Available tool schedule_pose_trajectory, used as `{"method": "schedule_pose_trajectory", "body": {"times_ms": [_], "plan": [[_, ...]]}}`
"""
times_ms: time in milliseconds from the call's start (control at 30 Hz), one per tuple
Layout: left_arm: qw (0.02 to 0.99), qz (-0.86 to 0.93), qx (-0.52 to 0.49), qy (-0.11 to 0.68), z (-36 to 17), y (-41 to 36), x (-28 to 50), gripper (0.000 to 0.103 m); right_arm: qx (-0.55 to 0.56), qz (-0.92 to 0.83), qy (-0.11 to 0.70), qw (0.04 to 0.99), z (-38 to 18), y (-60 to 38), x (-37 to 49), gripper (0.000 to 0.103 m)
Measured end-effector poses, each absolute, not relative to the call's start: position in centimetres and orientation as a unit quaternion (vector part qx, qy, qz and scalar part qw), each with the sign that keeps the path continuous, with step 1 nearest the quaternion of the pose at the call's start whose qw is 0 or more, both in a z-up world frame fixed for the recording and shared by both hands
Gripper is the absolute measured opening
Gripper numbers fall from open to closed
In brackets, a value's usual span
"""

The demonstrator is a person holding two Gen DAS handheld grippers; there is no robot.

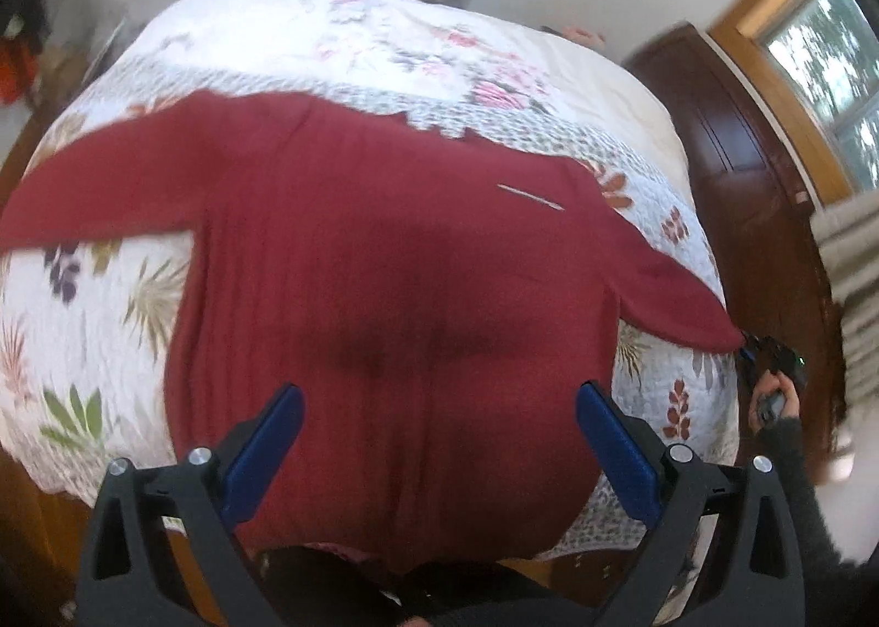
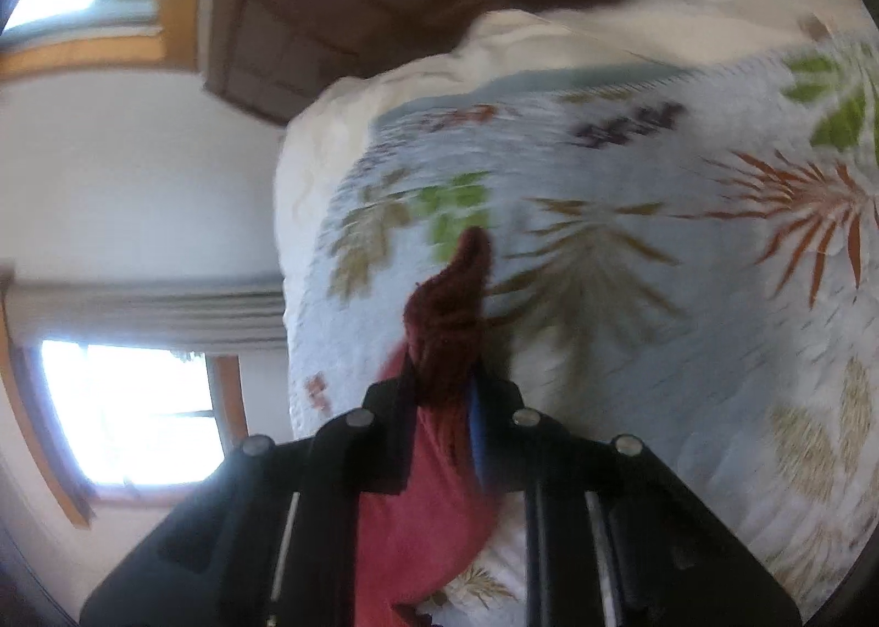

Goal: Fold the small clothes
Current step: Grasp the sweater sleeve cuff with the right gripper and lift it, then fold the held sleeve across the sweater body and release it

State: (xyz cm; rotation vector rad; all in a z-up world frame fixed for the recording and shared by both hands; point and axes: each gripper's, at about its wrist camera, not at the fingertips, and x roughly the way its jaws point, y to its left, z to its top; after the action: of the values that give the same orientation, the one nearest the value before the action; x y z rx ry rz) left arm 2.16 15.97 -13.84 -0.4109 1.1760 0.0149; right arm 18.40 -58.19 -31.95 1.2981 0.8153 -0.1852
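Left hand-held gripper, left wrist view: left hand-held gripper [image 1: 439,396] sits at the bottom of the frame with its blue pads [image 1: 263,454] spread wide apart and nothing between them; it hangs over the lower middle of the garment.
Garment, left wrist view: red sweater [image 1: 384,264] lies spread across the centre of the frame on the bed, body toward the bottom edge, one sleeve stretched to the left edge, the other sleeve [image 1: 676,292] stretched toward the right.
Right side, left wrist view: right hand-held gripper [image 1: 761,347], small at the right edge, meets the tip of that right sleeve; a hand [image 1: 772,399] in a dark fuzzy sleeve holds it.
Bed, left wrist view: floral quilt [image 1: 99,330] covers the bed beneath the sweater; dark wooden headboard [image 1: 736,132] stands at upper right, with a window [image 1: 824,66] beyond it.
Right hand-held gripper, right wrist view: right hand-held gripper [image 2: 445,385], at bottom centre, is pressed together on the sweater's sleeve, whose cuff [image 2: 456,297] sticks up past the fingertips while the rest of the cloth trails down to the bottom edge.
Surroundings, right wrist view: the quilt [image 2: 632,325] fills the right half, blurred; windows show at the left edge.
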Motion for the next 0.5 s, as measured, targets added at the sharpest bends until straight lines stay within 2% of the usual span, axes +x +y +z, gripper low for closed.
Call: {"method": "schedule_pose_trajectory", "body": {"times_ms": [267, 500], "plan": [[0.784, -0.002, -0.317, 0.533, -16.4, 21.8, -1.1, 0.099, 0.457, -0.021, 0.366, 0.811, -20.7, -50.4, 21.0, 0.015], [0.791, -0.009, -0.334, 0.512, -16.6, 25.4, -1.8, 0.100, 0.346, 0.023, 0.375, 0.860, -13.2, -40.9, 22.9, 0.015]]}}
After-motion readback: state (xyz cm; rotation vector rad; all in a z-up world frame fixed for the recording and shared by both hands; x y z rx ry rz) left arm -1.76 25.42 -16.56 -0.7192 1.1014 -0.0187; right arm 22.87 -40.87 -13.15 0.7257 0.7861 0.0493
